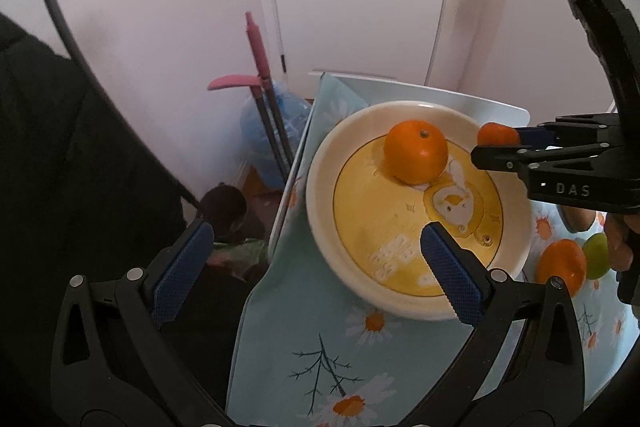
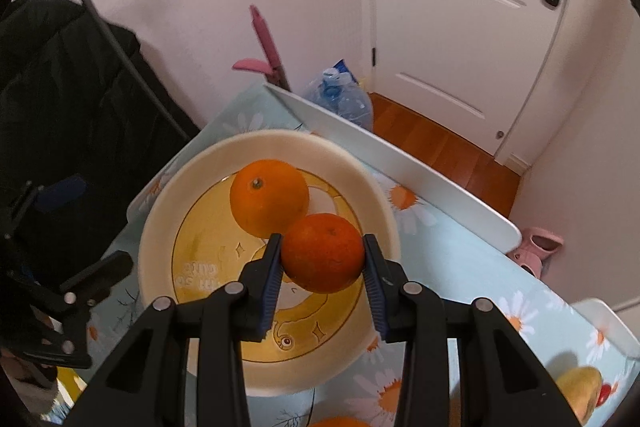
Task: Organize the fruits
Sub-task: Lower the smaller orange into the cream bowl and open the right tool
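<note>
A cream bowl [image 1: 320, 187] with a yellow cartoon bottom stands on the daisy-print tablecloth; it also shows in the right wrist view [image 2: 160, 227]. One orange [image 1: 416, 151] lies inside it, seen too in the right wrist view [image 2: 268, 197]. My right gripper [image 2: 322, 255] is shut on a darker small orange [image 2: 322, 251] and holds it above the bowl's right side; in the left wrist view this orange [image 1: 496, 135] shows at the bowl's far right rim. My left gripper [image 1: 316, 255] is open and empty, its right finger over the bowl's near part.
Another orange [image 1: 560, 267] and a green fruit [image 1: 596, 255] lie on the cloth right of the bowl. A yellowish fruit [image 2: 580, 387] lies at the right. The table's white edge [image 2: 400, 163] borders a wooden floor; a water jug [image 2: 344, 99] and a mop [image 1: 260, 67] stand by the wall.
</note>
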A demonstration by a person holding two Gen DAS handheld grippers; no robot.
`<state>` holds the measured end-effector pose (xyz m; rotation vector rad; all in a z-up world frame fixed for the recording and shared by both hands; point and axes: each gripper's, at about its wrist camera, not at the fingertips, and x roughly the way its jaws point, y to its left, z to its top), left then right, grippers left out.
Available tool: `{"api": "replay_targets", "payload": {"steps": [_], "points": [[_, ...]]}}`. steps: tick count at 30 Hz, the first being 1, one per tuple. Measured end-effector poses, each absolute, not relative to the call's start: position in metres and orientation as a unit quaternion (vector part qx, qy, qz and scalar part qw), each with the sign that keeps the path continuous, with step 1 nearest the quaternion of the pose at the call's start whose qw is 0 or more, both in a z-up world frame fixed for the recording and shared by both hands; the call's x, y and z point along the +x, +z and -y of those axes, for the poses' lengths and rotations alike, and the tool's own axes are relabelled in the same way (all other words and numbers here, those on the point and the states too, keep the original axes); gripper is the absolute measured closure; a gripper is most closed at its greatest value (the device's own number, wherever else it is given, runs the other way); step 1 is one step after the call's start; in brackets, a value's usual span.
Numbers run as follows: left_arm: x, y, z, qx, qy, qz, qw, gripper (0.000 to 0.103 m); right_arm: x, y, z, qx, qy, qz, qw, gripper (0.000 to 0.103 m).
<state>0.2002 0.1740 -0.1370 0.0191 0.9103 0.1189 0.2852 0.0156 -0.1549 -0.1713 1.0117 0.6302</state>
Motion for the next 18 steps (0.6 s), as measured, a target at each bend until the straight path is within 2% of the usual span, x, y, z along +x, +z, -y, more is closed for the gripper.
{"api": "replay_targets", "payload": {"steps": [7, 8, 9, 12, 15, 18], "points": [[0.196, -0.143, -0.177, -0.001, 0.061, -0.448, 0.892, 0.000, 0.286, -0.162, -0.028, -0.102, 0.307, -0.473, 0.819, 0.068], [0.195, -0.142, -0.177, -0.001, 0.061, -0.448, 0.892, 0.000, 0.285, -0.162, -0.029, -0.106, 0.305, -0.474, 0.819, 0.059], [0.195, -0.141, -0.176, -0.001, 0.061, -0.447, 0.892, 0.000, 0.284, -0.162, -0.029, -0.110, 0.305, -0.473, 0.819, 0.046], [0.194, -0.139, -0.176, -0.005, 0.060, -0.447, 0.893, 0.000, 0.281, -0.161, -0.028, -0.116, 0.302, -0.471, 0.821, 0.022], [0.194, -0.138, -0.176, -0.007, 0.059, -0.448, 0.892, 0.000, 0.280, -0.160, -0.026, -0.110, 0.301, -0.482, 0.815, 0.004], [0.190, -0.133, -0.176, -0.003, 0.062, -0.442, 0.895, 0.000, 0.273, -0.155, -0.019, -0.094, 0.306, -0.479, 0.818, 0.000]]}}
